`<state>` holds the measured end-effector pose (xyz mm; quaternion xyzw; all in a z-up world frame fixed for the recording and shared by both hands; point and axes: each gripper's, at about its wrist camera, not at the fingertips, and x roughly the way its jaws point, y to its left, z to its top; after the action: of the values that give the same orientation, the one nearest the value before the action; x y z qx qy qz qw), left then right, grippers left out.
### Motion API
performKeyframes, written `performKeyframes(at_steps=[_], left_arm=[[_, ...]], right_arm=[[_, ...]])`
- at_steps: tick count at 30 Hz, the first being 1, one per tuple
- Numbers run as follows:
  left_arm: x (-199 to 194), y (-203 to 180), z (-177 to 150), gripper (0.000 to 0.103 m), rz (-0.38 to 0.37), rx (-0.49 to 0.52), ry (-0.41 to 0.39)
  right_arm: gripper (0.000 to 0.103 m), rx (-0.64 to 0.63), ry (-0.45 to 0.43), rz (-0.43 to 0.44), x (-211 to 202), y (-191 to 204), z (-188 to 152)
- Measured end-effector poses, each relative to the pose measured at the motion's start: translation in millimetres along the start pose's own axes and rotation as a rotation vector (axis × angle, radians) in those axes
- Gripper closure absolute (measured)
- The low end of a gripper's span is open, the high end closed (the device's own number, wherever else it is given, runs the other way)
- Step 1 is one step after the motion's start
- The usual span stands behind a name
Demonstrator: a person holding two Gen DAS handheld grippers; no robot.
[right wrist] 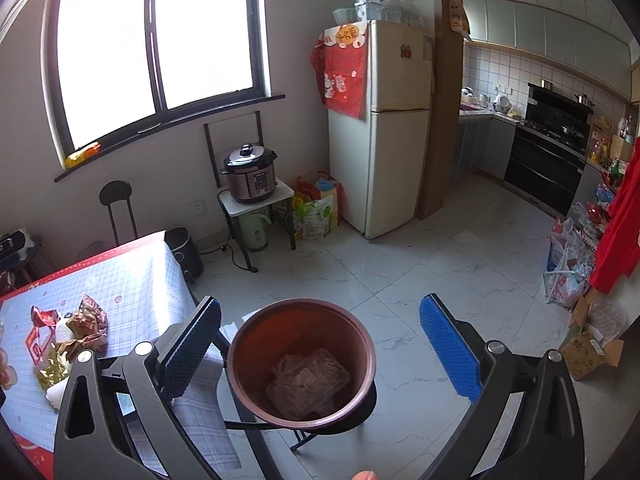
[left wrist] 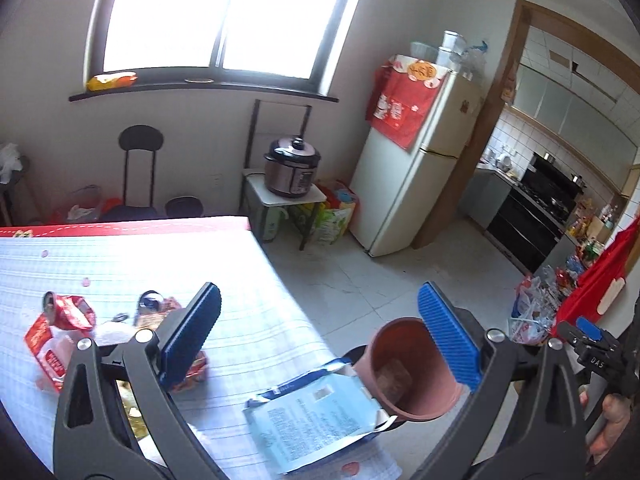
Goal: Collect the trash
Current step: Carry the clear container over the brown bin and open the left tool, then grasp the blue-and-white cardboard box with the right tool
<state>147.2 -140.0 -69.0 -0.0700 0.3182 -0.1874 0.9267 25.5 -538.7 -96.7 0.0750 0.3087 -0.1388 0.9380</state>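
Observation:
My left gripper (left wrist: 320, 340) stands wide open over the table's corner with nothing between its blue pads (left wrist: 192, 336). Just below it a blue and white packet (left wrist: 316, 416) lies on the checked tablecloth (left wrist: 248, 320), its far end against the rim of a brown bin (left wrist: 408, 368). Red wrappers (left wrist: 60, 332) lie in a heap at the table's left. My right gripper (right wrist: 320, 346) is also open, hovering above the brown bin (right wrist: 304, 360), which holds crumpled wrappers (right wrist: 308, 376). More wrappers (right wrist: 76, 332) show on the table at the left.
A fridge (right wrist: 384, 128) stands at the back, beside the kitchen doorway. A pressure cooker (right wrist: 250, 174) sits on a small table, with bags (right wrist: 318, 208) on the floor beside it. A black chair (left wrist: 140, 168) faces the table. Bags and boxes (right wrist: 576, 272) line the right wall.

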Motion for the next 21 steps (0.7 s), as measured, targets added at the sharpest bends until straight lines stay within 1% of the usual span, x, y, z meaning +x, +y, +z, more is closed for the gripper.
performKeyframes(at_steps=[4, 10, 12, 16, 18, 21], left_arm=[[-39, 60, -8, 0.006, 0.126, -0.039, -0.041], [-88, 152, -41, 0.006, 0.322, -0.122, -0.058], [-102, 179, -54, 0.006, 0.372, -0.164, -0.052], [-119, 225, -84, 0.006, 0.436, -0.254, -0.025], [-122, 238, -97, 0.006, 0.46, -0.293, -0.011], [-124, 257, -113, 0.006, 0.472, -0.342, 0.011]], right_arm=[[0.006, -0.049, 0.006, 0.045, 3, 38, 3], [0.006, -0.116, 0.038, 0.106, 13, 96, 0], [0.006, -0.137, 0.05, 0.119, 17, 114, -7], [0.006, -0.18, 0.099, 0.146, 28, 146, -25], [0.006, -0.197, 0.127, 0.173, 35, 160, -36], [0.006, -0.224, 0.137, 0.189, 41, 175, -50]])
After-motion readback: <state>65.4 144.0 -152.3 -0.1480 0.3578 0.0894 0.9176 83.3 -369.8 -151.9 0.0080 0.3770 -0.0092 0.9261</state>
